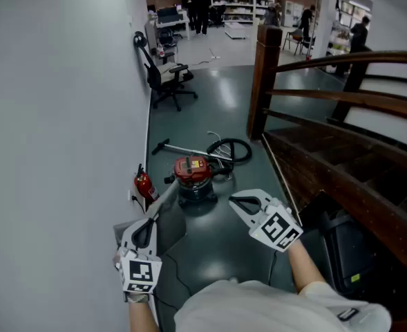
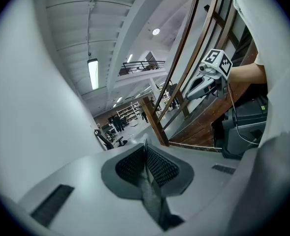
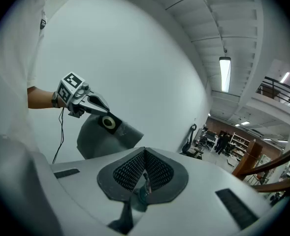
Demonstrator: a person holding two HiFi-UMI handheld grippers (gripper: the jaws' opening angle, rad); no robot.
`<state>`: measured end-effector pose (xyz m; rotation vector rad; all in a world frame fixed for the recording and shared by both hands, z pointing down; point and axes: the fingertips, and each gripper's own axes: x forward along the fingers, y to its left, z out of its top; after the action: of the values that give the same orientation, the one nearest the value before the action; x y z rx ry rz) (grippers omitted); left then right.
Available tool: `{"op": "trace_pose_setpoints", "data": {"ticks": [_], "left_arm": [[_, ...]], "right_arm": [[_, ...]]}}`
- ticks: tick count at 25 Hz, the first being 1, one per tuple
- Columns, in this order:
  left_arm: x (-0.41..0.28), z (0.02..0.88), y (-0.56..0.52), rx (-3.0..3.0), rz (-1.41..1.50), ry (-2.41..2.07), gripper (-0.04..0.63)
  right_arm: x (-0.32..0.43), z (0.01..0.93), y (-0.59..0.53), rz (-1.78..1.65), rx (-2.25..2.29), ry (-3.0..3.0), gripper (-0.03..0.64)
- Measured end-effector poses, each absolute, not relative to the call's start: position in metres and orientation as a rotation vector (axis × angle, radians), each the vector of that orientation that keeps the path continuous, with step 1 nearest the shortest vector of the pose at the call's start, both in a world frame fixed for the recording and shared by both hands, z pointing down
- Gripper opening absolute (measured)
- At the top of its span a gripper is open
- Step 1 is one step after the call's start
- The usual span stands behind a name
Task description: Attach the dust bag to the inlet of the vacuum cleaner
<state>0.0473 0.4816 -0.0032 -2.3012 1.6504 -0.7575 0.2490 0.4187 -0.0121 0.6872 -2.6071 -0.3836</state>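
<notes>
The red-topped vacuum cleaner (image 1: pixel 193 175) stands on the dark floor ahead, well beyond both grippers. My left gripper (image 1: pixel 150 220) is low by the white wall and shut on the grey dust bag (image 3: pixel 103 140). The bag hangs under that gripper (image 3: pixel 93 104), and its card collar (image 3: pixel 108 123) with a round hole sits near the jaws. In the left gripper view a thin grey sheet (image 2: pixel 151 195) is pinched between the pads. My right gripper (image 1: pixel 235 201) hovers to the right, jaws shut with nothing in them (image 3: pixel 145 163).
A black hose coil (image 1: pixel 231 151) and a wand (image 1: pixel 182 149) lie behind the vacuum. A red fire extinguisher (image 1: pixel 144 184) stands by the wall (image 1: pixel 58 151). A wooden stair railing (image 1: pixel 327 102) and a black box (image 1: pixel 348 247) fill the right. An office chair (image 1: pixel 165 78) is further back.
</notes>
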Motion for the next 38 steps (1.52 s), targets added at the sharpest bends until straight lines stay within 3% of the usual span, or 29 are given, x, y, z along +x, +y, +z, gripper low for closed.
{"op": "trace_pose_setpoints", "data": {"ticks": [38], "left_arm": [[0.113,0.013,0.455,-2.309,-0.763,1.727,0.021]], "right_arm": [[0.307,-0.011,0.396,-0.332,0.590,-2.740,0.029]]}}
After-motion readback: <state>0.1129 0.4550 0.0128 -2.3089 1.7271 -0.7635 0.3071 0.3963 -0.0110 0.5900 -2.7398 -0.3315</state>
